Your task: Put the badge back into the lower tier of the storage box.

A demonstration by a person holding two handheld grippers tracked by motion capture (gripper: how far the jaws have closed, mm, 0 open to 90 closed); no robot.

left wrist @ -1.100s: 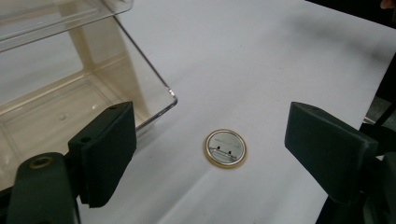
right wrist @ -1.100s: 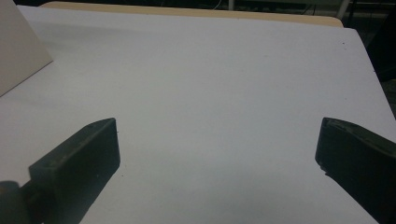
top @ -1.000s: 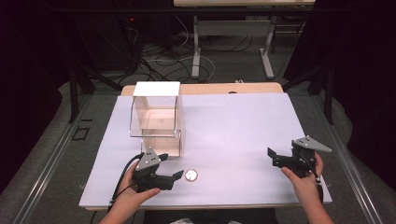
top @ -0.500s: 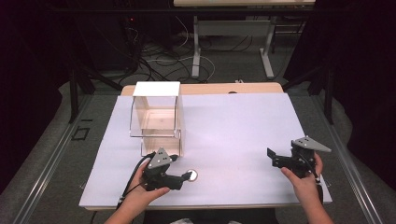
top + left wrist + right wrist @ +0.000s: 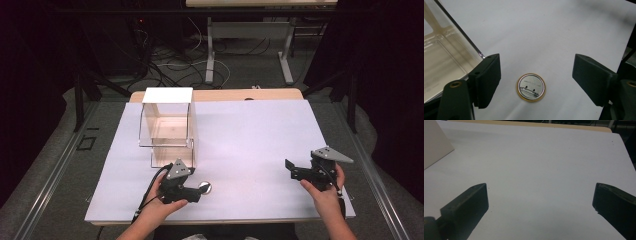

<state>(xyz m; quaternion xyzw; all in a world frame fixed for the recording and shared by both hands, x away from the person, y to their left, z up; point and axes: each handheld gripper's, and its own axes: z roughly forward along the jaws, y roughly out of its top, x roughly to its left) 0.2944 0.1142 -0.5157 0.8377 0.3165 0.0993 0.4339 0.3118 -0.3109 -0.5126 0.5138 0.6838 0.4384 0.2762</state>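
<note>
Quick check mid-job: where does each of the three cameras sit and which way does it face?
High view: above the person's side, looking forward and down on the table; both forearms show, with left gripper and right gripper.
Left gripper view: rides that gripper, looking down between its jaws at the round badge.
Right gripper view: along its jaws over bare table.
Shared: badge and clear box appear in high and left gripper views.
</note>
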